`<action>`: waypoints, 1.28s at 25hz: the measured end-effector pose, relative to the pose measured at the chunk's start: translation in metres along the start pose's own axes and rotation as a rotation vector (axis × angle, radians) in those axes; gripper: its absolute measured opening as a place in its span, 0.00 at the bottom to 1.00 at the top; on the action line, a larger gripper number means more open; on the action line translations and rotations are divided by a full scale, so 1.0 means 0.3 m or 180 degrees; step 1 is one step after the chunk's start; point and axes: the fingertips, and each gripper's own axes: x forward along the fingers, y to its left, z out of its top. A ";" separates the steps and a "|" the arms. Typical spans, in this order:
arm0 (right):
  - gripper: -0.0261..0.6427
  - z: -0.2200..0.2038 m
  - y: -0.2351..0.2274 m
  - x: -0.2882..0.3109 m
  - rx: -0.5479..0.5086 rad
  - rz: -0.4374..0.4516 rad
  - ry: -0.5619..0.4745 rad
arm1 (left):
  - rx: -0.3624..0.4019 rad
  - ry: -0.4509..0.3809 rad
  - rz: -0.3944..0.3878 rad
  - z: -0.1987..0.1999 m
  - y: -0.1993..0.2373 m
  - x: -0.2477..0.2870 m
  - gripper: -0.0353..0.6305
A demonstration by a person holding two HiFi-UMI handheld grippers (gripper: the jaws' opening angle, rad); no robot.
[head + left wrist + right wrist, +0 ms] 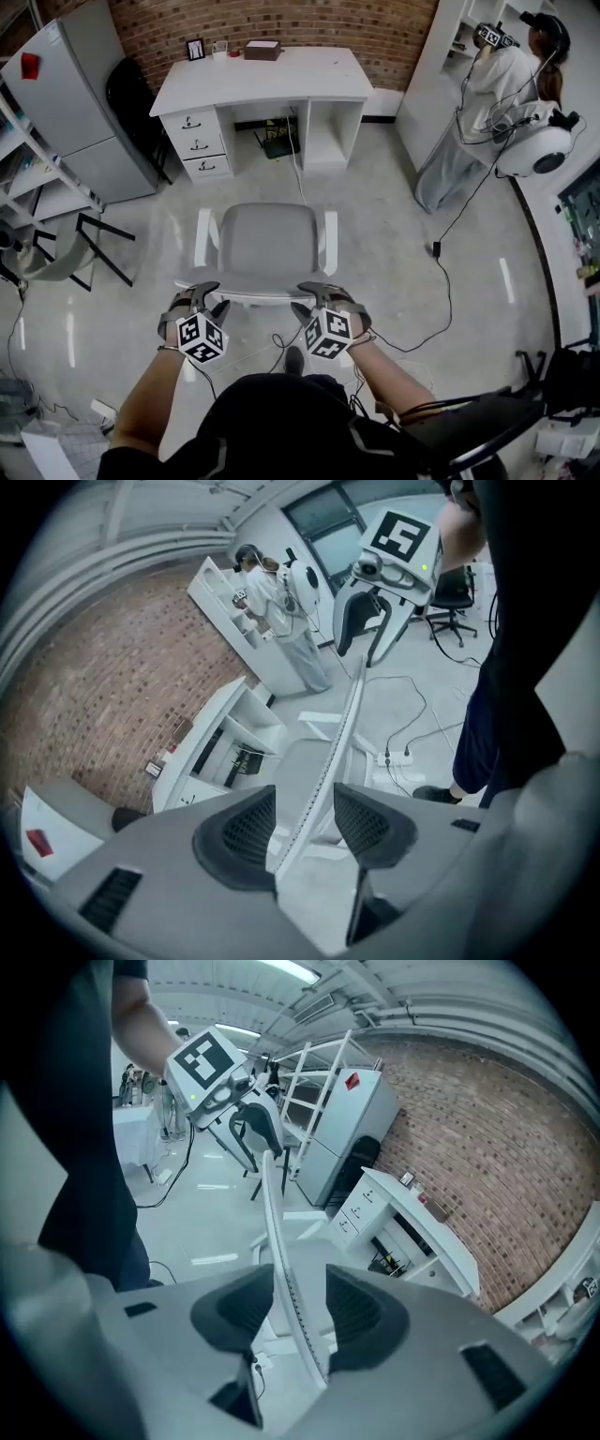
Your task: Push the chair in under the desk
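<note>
Jaws of the left tool and of the right tool stand apart, and neither is clamped on anything. Both tools sit low in the head view, side by side. Each straddles the top edge of the backrest of the chair. In the left gripper view the thin white edge runs up between the dark ribbed pads, with a gap on either side. The right gripper view shows the same: the edge passes between that tool's pads without being pinched.

The chair has a grey seat and white arms. It stands on the pale glossy floor in the middle of the head view, with its seat turned toward the counter at upper centre and well apart from it. It lines up roughly with the counter's open knee space, which lies to the right of a stack of three drawers.

Along the counter's far edge, against the brick wall, stand a small picture frame and a brown box. A grey cabinet fills the upper left, and a black chair stands between it and the counter. A person stands at the upper right beside white shelving. A black cable trails across the floor to the right of the chair.
</note>
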 end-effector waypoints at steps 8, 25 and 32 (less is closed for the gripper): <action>0.22 -0.010 0.028 0.063 -0.0244 0.0186 0.0132 | 0.0860 0.0545 -0.0187 -0.056 -0.064 0.121 0.31; 0.14 -0.011 0.023 0.092 -0.0101 0.0458 -0.0031 | 0.0326 0.0930 -0.0289 -0.064 -0.028 0.158 0.25; 0.14 -0.010 -0.044 0.123 -0.0115 0.0442 -0.0060 | 0.0210 0.1031 -0.0330 -0.055 0.022 0.194 0.25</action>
